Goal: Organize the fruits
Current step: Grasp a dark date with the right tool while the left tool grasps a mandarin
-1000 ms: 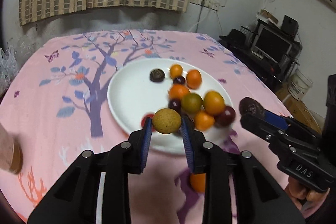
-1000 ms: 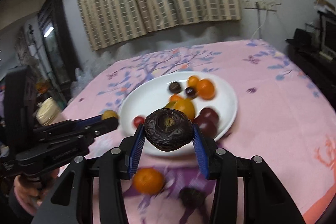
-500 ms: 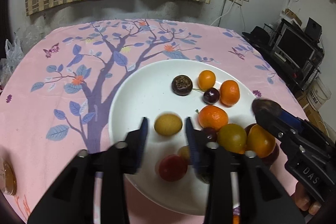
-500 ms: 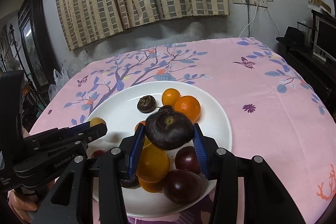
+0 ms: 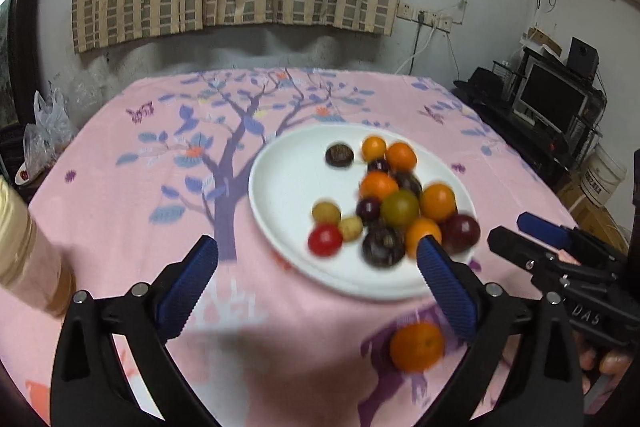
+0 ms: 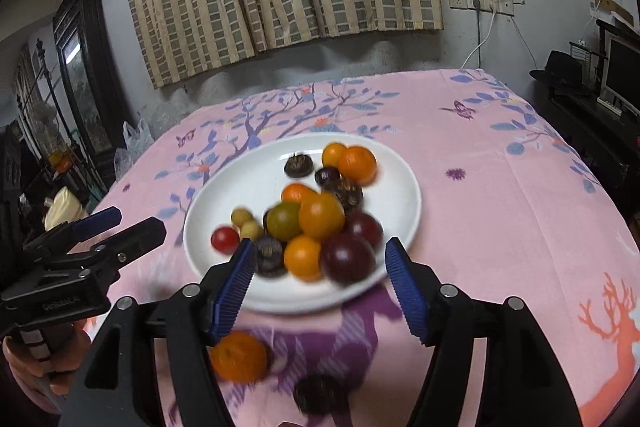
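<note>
A white plate (image 5: pixel 288 183) (image 6: pixel 248 183) on the pink tablecloth holds several fruits: oranges, dark plums, a green one, a red tomato (image 5: pixel 325 239), two small yellow fruits and dark passion fruits. An orange (image 5: pixel 417 346) (image 6: pixel 239 357) and a dark fruit (image 6: pixel 320 394) lie on the cloth in front of the plate. My left gripper (image 5: pixel 318 283) is open and empty, just short of the plate's near rim. My right gripper (image 6: pixel 320 285) is open and empty over the plate's near edge. Each gripper shows in the other's view.
A plastic bag (image 5: pixel 48 135) sits at the table's far left edge. A beige object (image 5: pixel 24 247) stands at the left. A TV stand with a monitor (image 5: pixel 556 103) is beyond the right edge. A curtained wall is behind.
Both grippers have opened and pulled back from the plate. The yellow fruit from the left and the dark fruit from the right now lie on the plate.
</note>
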